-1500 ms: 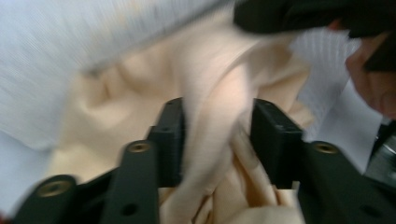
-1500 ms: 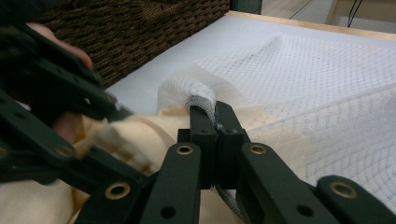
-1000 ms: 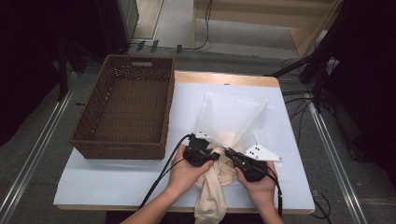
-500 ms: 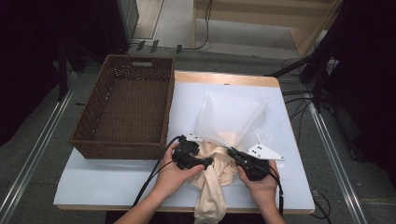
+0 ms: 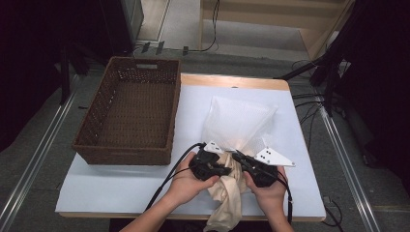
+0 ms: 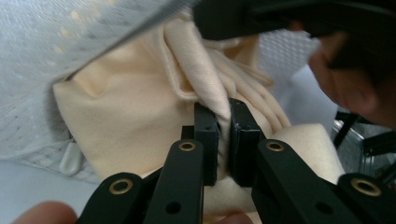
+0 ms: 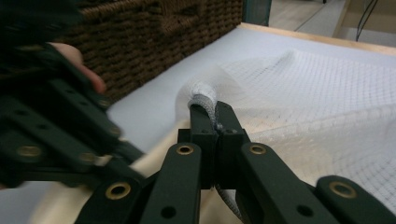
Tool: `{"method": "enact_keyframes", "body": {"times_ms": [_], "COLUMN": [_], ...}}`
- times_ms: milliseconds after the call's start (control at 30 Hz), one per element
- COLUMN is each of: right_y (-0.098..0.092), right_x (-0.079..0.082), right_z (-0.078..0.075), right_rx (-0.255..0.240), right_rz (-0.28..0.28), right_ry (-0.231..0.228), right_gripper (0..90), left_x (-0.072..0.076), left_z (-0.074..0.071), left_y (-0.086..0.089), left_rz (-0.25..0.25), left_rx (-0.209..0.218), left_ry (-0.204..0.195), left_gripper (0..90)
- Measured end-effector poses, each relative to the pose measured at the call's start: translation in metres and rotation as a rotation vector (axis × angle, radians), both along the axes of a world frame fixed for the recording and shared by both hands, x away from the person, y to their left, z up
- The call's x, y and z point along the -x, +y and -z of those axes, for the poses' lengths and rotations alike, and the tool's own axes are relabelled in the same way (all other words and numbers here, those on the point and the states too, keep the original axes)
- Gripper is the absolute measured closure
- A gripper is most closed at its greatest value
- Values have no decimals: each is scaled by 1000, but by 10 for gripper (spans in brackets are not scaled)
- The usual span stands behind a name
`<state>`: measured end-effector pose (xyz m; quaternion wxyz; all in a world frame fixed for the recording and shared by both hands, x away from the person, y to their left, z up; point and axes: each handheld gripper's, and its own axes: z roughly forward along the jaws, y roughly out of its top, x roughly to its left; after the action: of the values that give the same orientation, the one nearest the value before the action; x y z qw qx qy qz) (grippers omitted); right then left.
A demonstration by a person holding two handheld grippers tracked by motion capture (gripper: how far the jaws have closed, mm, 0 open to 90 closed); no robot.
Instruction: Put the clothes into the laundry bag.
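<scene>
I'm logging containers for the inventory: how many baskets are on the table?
1: a brown wicker basket stands on the table's left side, beside the white mesh bag. None seems hidden.

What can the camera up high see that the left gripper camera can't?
The high view takes in the brown wicker basket, the white table and both hands. The left gripper view gets close enough to show the left gripper with its fingers pinched on a fold of the cream cloth, plus a zipper pull on the bag's edge. Both show the cream cloth and the white mesh bag.
</scene>
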<state>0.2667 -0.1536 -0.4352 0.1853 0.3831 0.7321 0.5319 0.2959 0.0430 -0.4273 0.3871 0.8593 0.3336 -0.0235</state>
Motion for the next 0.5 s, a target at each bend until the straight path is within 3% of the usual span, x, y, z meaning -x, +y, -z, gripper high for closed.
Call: {"method": "enact_keyframes", "body": {"times_ms": [67,133,200,267,300,367,400,467,500], "right_y": [1,1,-2,-7,-9,-13,-13,-15,-15], "right_x": [2,2,2,1,1,1,0,-2,-2], "right_z": [-2,0,3,4,3,2,3,6,7], "right_rx": [-9,10,12,-1,-4,-8,-8,1,5], "right_rz": [-10,-4,3,12,18,27,33,40,42], "right_ry": [-1,1,7,11,10,13,18,24,25], "right_gripper": [900,900,900,900,900,900,900,900,900], "left_x": [-6,-11,-10,-5,-4,-8,-9,-6,-3], "left_z": [1,1,-2,-5,-5,-3,-3,-7,-13], "left_y": [-1,3,7,7,6,5,6,14,22], "left_rz": [-78,-205,-252,-214,-187,-103,-77,-109,-169], "left_rx": [16,58,128,164,165,145,130,114,125], "left_ry": [-1,-43,-67,-105,-101,-41,-27,-91,-149], "left_gripper": [855,858,858,858,854,807,740,607,526]}}
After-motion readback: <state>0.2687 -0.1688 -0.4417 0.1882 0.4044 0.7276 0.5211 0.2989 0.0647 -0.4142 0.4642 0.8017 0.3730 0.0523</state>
